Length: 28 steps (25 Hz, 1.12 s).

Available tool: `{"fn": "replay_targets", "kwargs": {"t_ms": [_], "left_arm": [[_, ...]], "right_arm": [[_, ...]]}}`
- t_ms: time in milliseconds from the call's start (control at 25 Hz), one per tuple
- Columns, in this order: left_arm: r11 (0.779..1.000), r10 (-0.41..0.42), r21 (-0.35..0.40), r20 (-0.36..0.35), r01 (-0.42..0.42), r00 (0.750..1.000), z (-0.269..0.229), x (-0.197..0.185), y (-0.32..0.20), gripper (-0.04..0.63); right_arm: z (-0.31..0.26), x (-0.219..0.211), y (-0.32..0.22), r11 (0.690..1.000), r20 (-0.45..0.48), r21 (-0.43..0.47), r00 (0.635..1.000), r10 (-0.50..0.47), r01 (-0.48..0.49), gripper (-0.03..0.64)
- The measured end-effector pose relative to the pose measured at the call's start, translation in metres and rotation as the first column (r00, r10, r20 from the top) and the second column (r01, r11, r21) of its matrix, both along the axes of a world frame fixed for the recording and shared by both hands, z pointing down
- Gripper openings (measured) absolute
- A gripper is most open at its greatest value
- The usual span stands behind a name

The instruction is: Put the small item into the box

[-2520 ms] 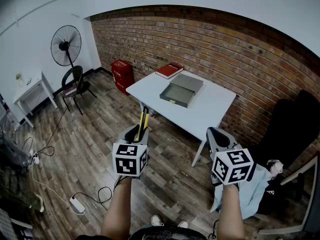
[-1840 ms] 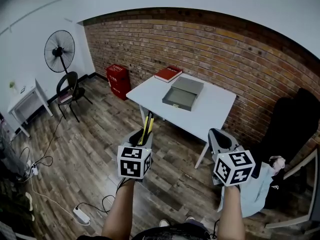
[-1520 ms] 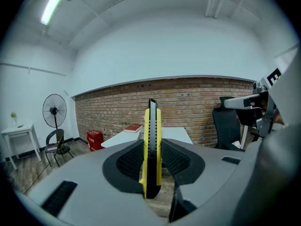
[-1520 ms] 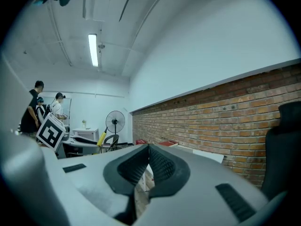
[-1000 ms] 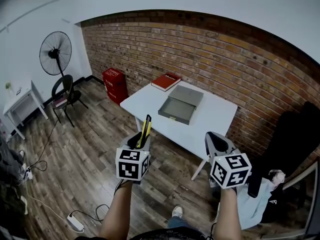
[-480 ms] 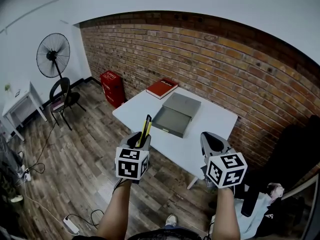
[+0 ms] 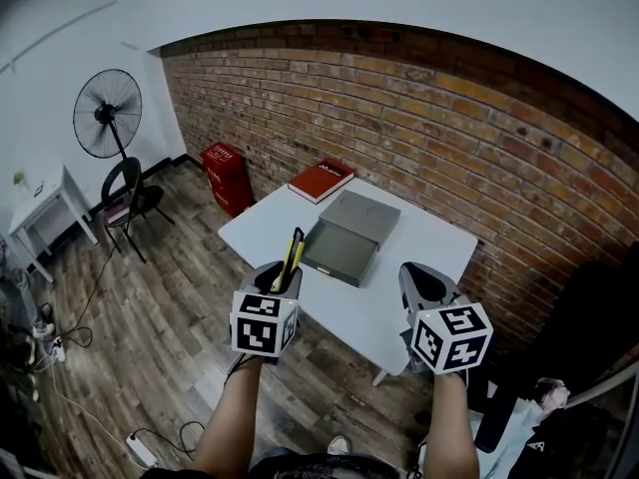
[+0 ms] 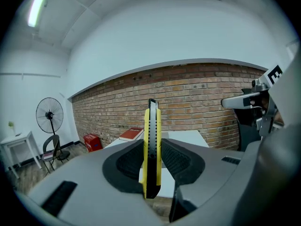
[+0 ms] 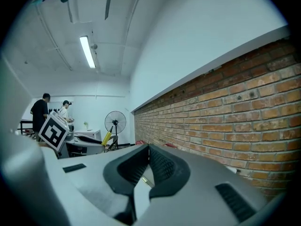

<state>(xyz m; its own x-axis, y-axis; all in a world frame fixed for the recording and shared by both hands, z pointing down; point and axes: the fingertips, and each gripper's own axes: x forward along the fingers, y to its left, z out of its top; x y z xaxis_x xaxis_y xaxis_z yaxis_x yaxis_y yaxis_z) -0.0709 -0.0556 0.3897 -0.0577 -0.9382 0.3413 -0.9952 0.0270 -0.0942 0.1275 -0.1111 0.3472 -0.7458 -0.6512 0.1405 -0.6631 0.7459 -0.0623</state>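
A yellow and black utility knife [image 7: 291, 257] stands upright in my left gripper [image 7: 283, 271], whose jaws are shut on it; the left gripper view shows the knife [image 8: 152, 149] clamped between the dark pads. The grey open box [image 7: 344, 239] lies on a white table [image 7: 424, 239] ahead of both grippers, with its lid folded back. My right gripper [image 7: 424, 280] hovers over the table's near right part, jaws shut with nothing between them [image 9: 148, 147]. Both grippers are in the air, short of the box.
A red book [image 7: 320, 180] lies at the table's far left corner, against a brick wall. To the left are a red crate [image 7: 223, 172], a standing fan [image 7: 107, 114], a chair [image 7: 130, 192] and a small white side table [image 7: 35, 200]. Cables lie on the wooden floor.
The table and box have come nearer and lower in the head view as I moved towards them. Both grippers keep the same pose, with the knife still held.
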Motion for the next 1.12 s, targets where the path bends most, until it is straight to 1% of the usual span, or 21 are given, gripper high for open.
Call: {"fn": "replay_targets", "kwargs": {"t_ms": [200,440,800,1120], "left_arm": [[1.000,0.006,0.001,0.009,-0.006,1.000,-0.001,0.004,-0.017,0.132],[1.000,0.000,0.004,0.000,0.000,1.000,0.005,0.001,-0.033,0.132],[1.000,-0.005,0.011,-0.009,0.005,1.000,0.014,-0.024,-0.068,0.132],[0.999,0.050,0.000,-0.019,-0.050,0.999,0.025,-0.053,-0.118,0.132]], "right_arm": [[-0.001,0.004,-0.016,1.000,0.009,0.003,1.000,0.004,-0.004,0.020],[0.003,-0.002,-0.032,1.000,-0.003,0.008,1.000,-0.007,0.007,0.020],[0.013,-0.026,-0.065,1.000,-0.009,0.012,1.000,-0.012,0.012,0.020],[0.028,-0.050,-0.106,0.999,-0.024,-0.012,0.999,0.048,-0.048,0.020]]}}
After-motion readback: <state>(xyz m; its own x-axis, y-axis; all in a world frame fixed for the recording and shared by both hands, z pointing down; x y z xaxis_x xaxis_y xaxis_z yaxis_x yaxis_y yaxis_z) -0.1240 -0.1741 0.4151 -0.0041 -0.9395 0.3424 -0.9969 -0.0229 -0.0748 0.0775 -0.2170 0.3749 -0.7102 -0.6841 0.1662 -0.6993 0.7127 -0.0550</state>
